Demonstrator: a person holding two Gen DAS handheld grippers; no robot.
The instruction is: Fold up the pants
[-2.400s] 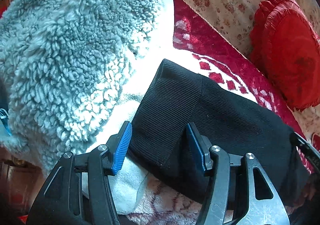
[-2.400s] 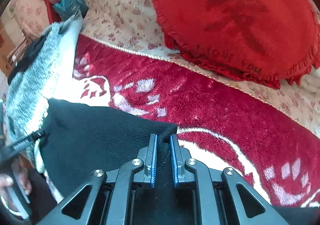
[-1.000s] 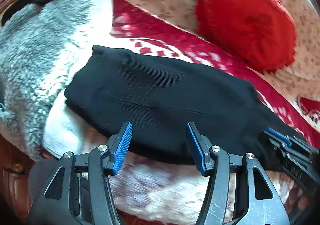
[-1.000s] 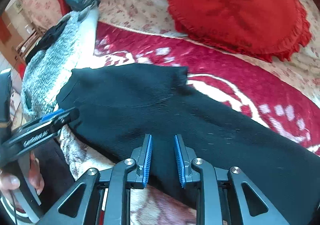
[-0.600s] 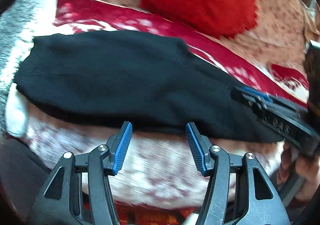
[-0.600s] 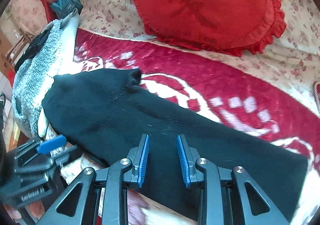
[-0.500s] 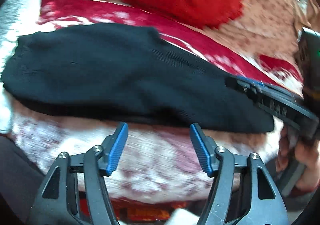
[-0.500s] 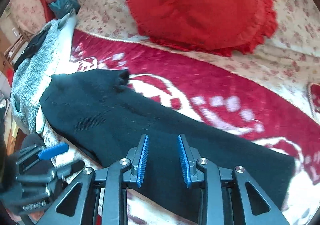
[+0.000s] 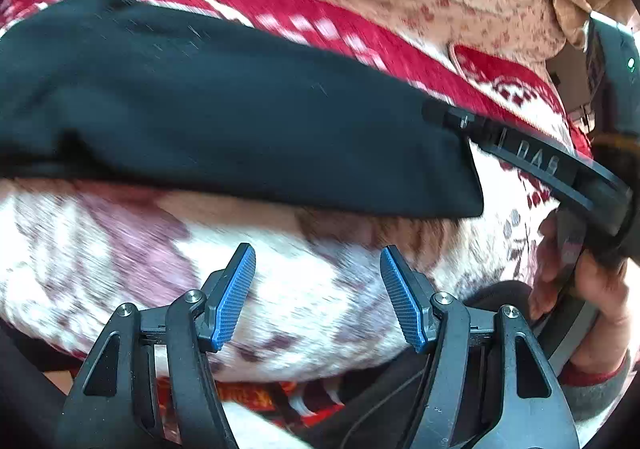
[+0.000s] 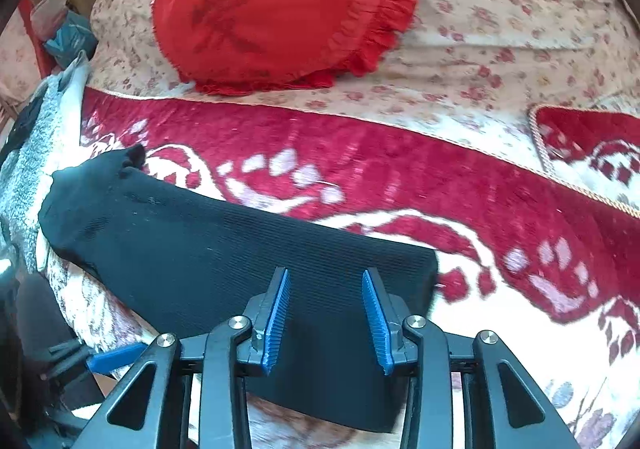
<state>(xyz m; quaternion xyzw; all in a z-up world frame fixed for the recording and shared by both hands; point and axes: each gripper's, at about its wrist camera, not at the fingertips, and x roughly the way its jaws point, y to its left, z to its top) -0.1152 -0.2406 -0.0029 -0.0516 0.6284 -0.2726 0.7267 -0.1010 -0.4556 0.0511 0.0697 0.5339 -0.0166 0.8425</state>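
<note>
One pair of black pants (image 10: 208,249) lies folded into a long band on the red-and-white blanket (image 10: 400,177), just ahead of both grippers. The left gripper (image 9: 318,297) gapes wide and empty; the right gripper (image 10: 325,315) hovers open above the band's end, seemingly not touching. One red cushion (image 10: 276,5) sits beyond.

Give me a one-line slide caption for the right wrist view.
Open right gripper poised over black pants laid flat on a red patterned blanket.
</note>
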